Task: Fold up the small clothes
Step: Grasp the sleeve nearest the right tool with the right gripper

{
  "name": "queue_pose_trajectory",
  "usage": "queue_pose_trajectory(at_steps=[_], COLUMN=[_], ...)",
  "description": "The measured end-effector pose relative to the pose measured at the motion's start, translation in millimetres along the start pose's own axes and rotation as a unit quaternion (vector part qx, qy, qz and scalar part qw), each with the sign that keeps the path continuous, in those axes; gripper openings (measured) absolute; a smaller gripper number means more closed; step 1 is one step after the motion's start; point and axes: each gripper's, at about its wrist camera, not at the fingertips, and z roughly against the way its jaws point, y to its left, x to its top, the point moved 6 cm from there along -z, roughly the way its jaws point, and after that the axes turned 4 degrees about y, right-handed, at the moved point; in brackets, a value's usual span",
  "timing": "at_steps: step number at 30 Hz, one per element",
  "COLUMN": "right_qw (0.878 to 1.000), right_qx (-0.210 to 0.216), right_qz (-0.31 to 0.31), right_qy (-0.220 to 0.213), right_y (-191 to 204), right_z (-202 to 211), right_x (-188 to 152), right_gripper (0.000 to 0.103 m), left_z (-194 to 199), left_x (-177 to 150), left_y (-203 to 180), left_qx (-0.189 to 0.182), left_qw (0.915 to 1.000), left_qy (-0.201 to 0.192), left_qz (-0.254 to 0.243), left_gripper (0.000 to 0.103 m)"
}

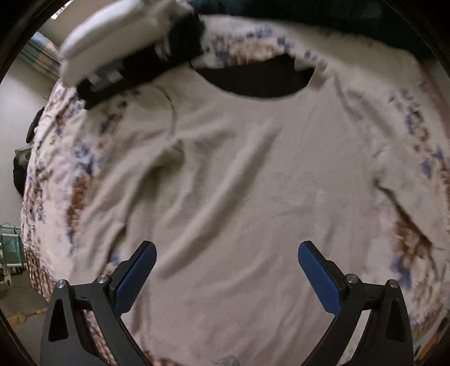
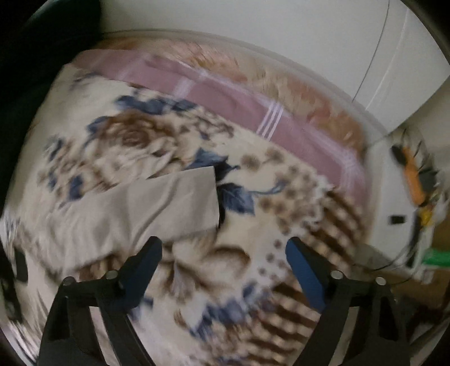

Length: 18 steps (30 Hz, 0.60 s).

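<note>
A beige shirt (image 1: 233,180) lies spread out flat on a blanket (image 1: 422,135) with blue and brown flowers. In the left wrist view, the shirt fills most of the picture, with its dark neck hole at the far end and many soft wrinkles across the middle. The left gripper (image 1: 227,253) hangs over the near part of the shirt. Its two blue fingers (image 1: 135,278) are wide apart and hold nothing. At the top left of that view, the right gripper (image 1: 132,56) shows as a blurry white and black shape above the shirt's far corner. In the right wrist view, the right gripper (image 2: 223,247) is over the flowered blanket (image 2: 253,225), and its fingers (image 2: 306,273) are wide apart too, with nothing between them. One sleeve (image 2: 157,208) of the shirt lies flat on the blanket just beyond the left finger. A pink striped cloth (image 2: 247,109) lies past the blanket, near a white wall (image 2: 253,25). Both pictures are a bit blurry.
</note>
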Motion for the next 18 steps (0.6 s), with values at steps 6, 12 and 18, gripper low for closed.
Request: queue_pose_trajectory(at_steps=[6, 12, 18], right_qw=[0.994, 0.992, 0.990], right_qx=[0.074, 0.076, 0.083], right_qz=[-0.076, -0.088, 0.026], right_qy=[0.037, -0.045, -0.111], right_y=[6.0, 31.9, 121.0], right_z=[-82.8, -61.4, 21.0], right_x=[24.4, 24.1, 0.9], right_gripper=[0.050, 0.008, 0.008], left_z=[-46.9, -45.8, -23.5], left_x=[20.7, 22.8, 16.3], left_y=[-21.7, -8.4, 49.7], left_qx=[-0.011, -0.032, -0.046], left_qw=[0.9999, 0.9994, 0.9971], left_qy=[0.009, -0.001, -0.015], left_qz=[-0.001, 0.009, 0.058], left_gripper=[0.103, 0.103, 0.103])
